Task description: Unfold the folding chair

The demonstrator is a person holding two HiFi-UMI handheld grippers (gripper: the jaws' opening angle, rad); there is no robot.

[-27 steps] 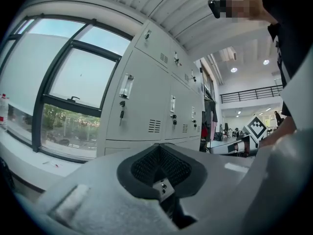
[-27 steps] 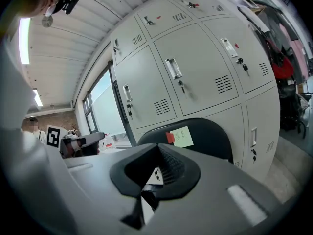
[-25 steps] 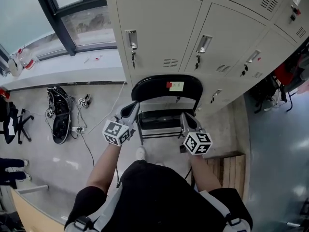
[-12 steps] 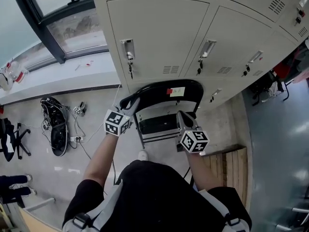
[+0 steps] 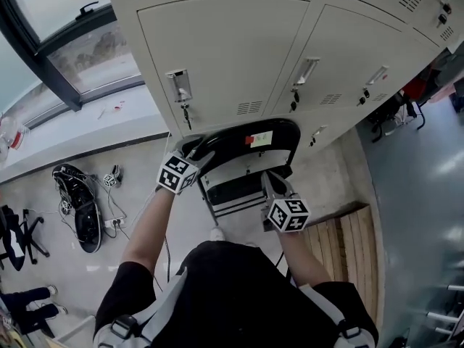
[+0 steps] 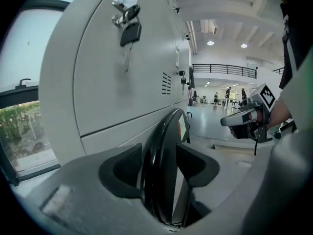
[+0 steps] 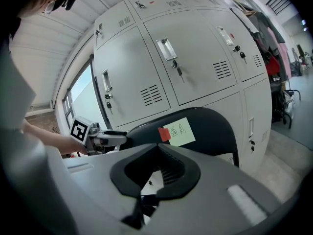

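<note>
Against grey metal lockers [image 5: 217, 64], my left tool [image 6: 159, 168], jaws just opened, straddles the backrest rim of the black folding chair [image 5: 246, 133], likely stiff and slippery; right tool [image 5: 267, 180] clenched shut.

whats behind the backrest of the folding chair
Right behind the black backrest stands a bank of grey lockers with keys hanging from them. The backrest covers the lockers' lowest part, so whatever lies at their foot cannot be seen.

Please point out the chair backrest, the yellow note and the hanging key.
chair backrest [image 5: 230, 140]: head view, left of black panel.
yellow note [image 7: 179, 131]: right gripper view, centre of paper.
hanging key [image 6: 131, 32]: left gripper view, its dark head.
</note>
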